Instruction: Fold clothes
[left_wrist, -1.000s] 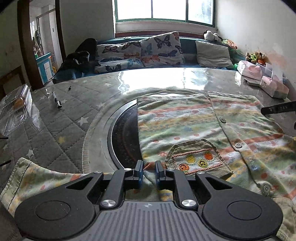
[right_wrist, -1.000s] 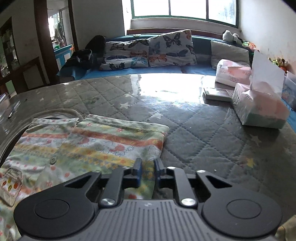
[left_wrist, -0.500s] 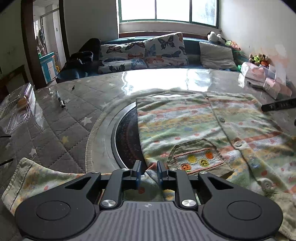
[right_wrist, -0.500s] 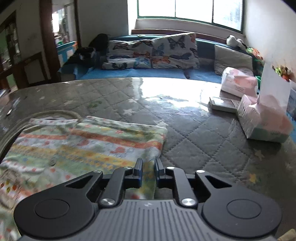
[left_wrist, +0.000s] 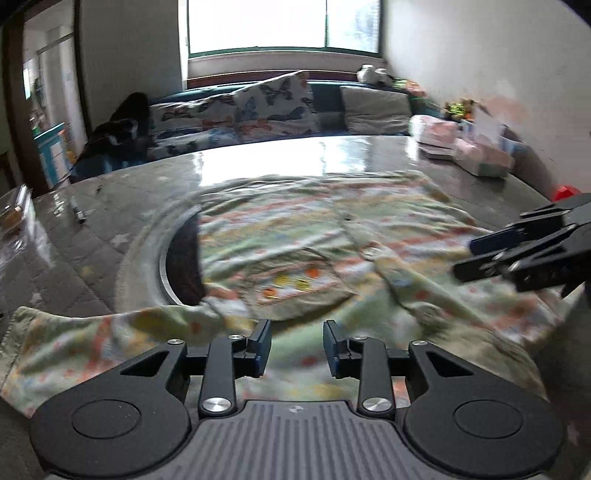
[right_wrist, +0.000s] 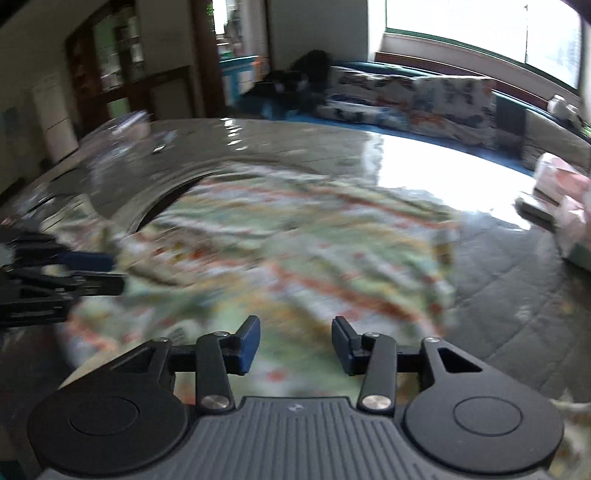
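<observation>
shirt (left_wrist: 295, 236): striped kid's button-up, spread face-up on the worktop (left_wrist: 110, 266), partly over the dark round inset; rumpled, frames are pretty blurry. Sleeve (left_wrist: 92, 332) trails off to the left near edge.

long axis: looks like it runs away from the claws toward the window, hem far, collar end near, though blur makes me not 100% sure.

left claw (left_wrist: 296, 345): jaws apart, nothing between them, hanging just over the near edge of the shirt, sleeve right beside its left finger.

right claw (right_wrist: 295, 345): also spread wide and empty, over the shirt's near right part; in the left view it pokes in from the right, side-on.

key relation: shirt lies straight ahead of and under both claws. Left one's nearer the loose sleeve, right one's nearer the right edge (right_wrist: 443, 266).

next move, my guess: each claw pinches its own side and brings it in toward the button line.

other stuff: tissue packs (left_wrist: 480, 158) far right, pen (left_wrist: 78, 214) far left, well clear of the shirt.
</observation>
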